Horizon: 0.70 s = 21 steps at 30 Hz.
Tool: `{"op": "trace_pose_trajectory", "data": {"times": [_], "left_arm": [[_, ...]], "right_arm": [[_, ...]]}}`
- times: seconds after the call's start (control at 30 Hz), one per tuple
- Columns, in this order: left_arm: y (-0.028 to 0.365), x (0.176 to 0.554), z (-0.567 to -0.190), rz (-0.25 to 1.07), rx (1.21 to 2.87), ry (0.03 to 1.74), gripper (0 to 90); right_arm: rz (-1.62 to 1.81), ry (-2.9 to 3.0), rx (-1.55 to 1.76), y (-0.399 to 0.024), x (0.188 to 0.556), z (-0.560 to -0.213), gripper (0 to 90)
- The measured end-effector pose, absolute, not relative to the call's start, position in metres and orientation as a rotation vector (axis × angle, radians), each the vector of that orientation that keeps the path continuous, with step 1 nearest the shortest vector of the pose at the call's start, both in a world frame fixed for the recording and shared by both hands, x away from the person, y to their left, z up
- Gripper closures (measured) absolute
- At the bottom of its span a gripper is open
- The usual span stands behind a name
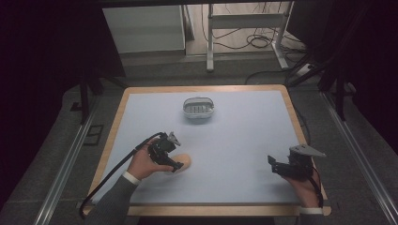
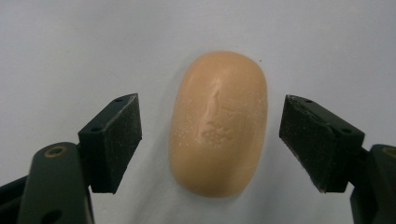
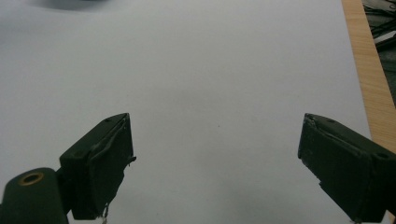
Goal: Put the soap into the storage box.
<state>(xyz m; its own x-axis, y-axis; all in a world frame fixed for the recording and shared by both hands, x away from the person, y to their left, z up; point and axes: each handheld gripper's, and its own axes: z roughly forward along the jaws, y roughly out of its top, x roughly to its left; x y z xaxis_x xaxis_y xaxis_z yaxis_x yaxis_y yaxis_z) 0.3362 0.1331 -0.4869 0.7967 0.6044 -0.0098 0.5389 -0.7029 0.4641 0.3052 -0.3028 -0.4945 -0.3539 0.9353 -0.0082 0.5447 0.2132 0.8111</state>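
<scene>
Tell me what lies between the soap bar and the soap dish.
Nothing: in the high view, bare pale table sheet runs from the soap bar to the soap dish.

Small clear dish [image 1: 198, 107] at the table's [image 1: 244, 140] far side.

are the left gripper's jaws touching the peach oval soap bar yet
Apart. The left gripper view shows the left gripper open, its jaws flanking the peach oval soap bar with pale table showing in the gap on each side.

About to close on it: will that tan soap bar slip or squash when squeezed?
The soap bar looks solid, so probably stiff. Its rounded, smooth sides could slide against the left tongs, which stand open on both sides of it. Lying flat, it seems unlikely to roll.
</scene>
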Motion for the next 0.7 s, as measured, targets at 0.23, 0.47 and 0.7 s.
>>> {"op": "trace_pose_trajectory", "data": {"times": [0.23, 0.47, 0.7], "left_arm": [[0.128, 0.340, -0.501, 0.171, 2.607, 0.836, 22.2], [0.123, 0.339, -0.508, 0.166, 2.628, 0.819, 28.4], [0.123, 0.339, -0.510, 0.170, 2.638, 0.819, 30.2]], "right_arm": [[0.999, 1.986, 1.363, -0.303, 0.305, -0.495, 10.2], [0.993, 1.988, 1.367, -0.302, 0.306, -0.497, 10.2], [0.984, 1.990, 1.367, -0.302, 0.306, -0.497, 10.2]]}}
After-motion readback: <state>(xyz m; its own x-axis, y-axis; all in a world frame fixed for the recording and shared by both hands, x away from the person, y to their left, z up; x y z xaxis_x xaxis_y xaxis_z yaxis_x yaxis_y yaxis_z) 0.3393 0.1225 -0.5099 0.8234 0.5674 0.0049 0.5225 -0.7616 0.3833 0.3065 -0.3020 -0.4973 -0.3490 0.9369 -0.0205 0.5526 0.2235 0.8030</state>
